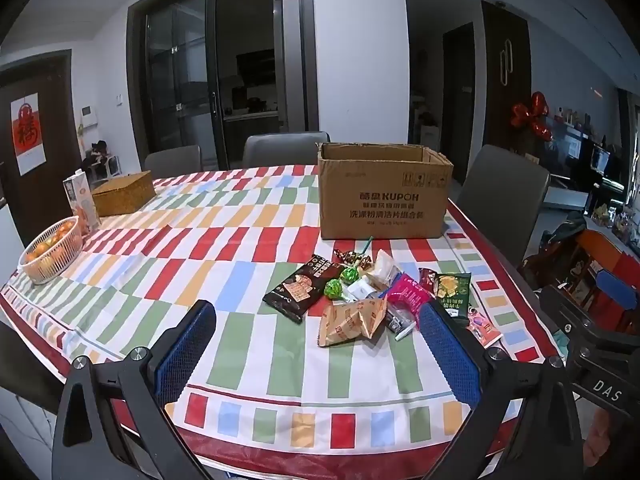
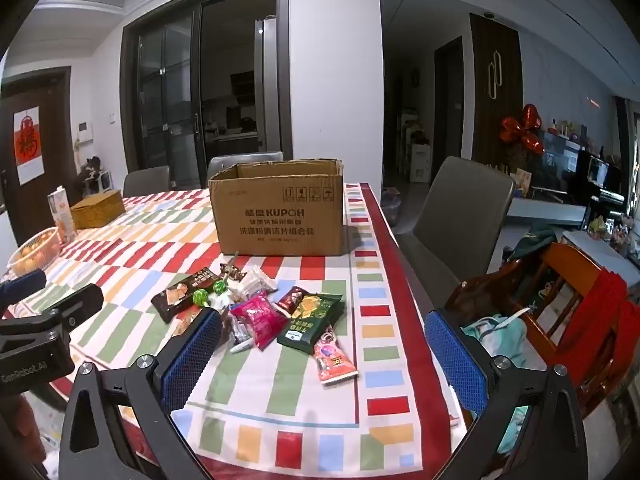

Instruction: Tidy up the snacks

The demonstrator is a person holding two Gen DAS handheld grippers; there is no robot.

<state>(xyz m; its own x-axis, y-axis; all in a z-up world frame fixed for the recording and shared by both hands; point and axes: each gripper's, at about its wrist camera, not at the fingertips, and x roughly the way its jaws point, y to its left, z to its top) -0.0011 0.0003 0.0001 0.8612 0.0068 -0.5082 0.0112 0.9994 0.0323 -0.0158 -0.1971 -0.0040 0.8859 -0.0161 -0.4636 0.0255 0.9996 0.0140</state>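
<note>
Snacks (image 1: 372, 300) heaped before cardboard box (image 1: 384, 200)

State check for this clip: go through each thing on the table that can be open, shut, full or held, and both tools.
Cardboard box: flaps open, upright.
Snack pile: loose on the tablecloth, unheld.
Woven box: lid on.
Carton: upright.
White basket: holds oranges.
Left tool: open, empty.
Right tool: open, empty.

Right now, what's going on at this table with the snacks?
A person holds both grippers, left and right, open and empty above the near table edge. A pile of snack packets lies loose on the striped tablecloth, just in front of an open cardboard box. Nothing is gripped, so sorting seems not yet begun.
</note>
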